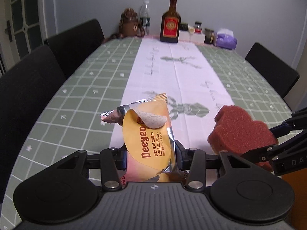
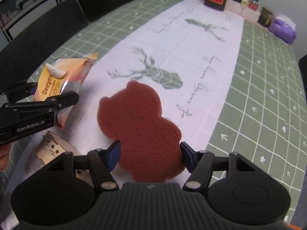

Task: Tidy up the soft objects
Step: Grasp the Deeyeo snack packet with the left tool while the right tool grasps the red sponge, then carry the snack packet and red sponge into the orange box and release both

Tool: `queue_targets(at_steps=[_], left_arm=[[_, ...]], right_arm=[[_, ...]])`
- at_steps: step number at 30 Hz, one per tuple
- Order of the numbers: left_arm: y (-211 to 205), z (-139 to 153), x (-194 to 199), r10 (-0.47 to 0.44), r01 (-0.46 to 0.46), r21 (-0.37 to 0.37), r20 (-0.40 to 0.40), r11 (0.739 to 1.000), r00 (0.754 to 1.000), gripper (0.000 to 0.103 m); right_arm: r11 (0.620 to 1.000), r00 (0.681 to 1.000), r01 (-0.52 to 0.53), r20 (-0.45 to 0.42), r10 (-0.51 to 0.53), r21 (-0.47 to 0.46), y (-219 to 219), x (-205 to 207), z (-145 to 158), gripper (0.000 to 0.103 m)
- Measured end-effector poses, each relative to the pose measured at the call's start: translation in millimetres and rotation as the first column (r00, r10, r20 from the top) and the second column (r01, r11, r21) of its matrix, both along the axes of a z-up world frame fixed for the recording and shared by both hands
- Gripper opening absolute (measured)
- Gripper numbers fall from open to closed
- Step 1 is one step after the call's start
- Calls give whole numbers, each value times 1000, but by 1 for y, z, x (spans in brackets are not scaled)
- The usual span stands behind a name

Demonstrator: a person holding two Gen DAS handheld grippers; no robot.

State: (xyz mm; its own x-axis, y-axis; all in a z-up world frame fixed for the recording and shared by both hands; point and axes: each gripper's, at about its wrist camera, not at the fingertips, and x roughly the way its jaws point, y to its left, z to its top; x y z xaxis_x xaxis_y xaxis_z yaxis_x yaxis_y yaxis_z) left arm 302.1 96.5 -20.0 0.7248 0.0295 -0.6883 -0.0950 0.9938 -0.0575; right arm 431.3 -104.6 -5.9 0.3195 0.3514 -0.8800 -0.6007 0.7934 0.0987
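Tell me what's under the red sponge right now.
The sponge, held by the right gripper, hangs over the white table runner, near its printed deer. The runner directly beneath is covered. A small tan box lies to its left, not under it.

The left gripper point(image 1: 150, 159) is held low over the table, pointed forward along it, and its two fingers are closed from either side on a pack of wet wipes point(image 1: 151, 140), which is carried lifted and tilted upward. The right gripper point(image 2: 149, 153) is held just beside it, on its right, angled slightly inward. Its blue-padded fingers point(image 2: 113, 153) are pressed against the opposite edges of a brown bear-shaped sponge point(image 2: 140, 122), which is gripped at its lower part and held flat above the surface. The two grippers are kept near each other without touching.
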Motion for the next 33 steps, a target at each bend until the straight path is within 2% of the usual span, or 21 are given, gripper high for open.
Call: queue_targets(at_steps=[7, 13, 19, 24, 29, 33], left_arm=[[-12, 48, -51, -49, 49, 7, 124, 999, 991, 51], [-23, 66, -96, -105, 110, -18, 180, 994, 978, 51], [-39, 57, -137, -176, 179, -6, 157, 984, 972, 51], [-48, 36, -164, -209, 213, -24, 105, 977, 972, 51], [-49, 24, -194, -196, 201, -48, 88, 978, 977, 51], [-52, 22, -212, -193, 201, -77, 92, 977, 977, 51]], right_arm=[[995, 991, 35, 125, -47, 96, -15, -53, 46, 65], [984, 983, 47, 166, -76, 174, -31, -111, 62, 65], [972, 984, 77, 138, -109, 221, -49, -178, 45, 65], [964, 973, 122, 162, -163, 238, -67, -233, 27, 65], [927, 962, 181, 136, -236, 329, -93, -273, 25, 65], [880, 945, 238, 113, -308, 411, -114, -298, 27, 65]])
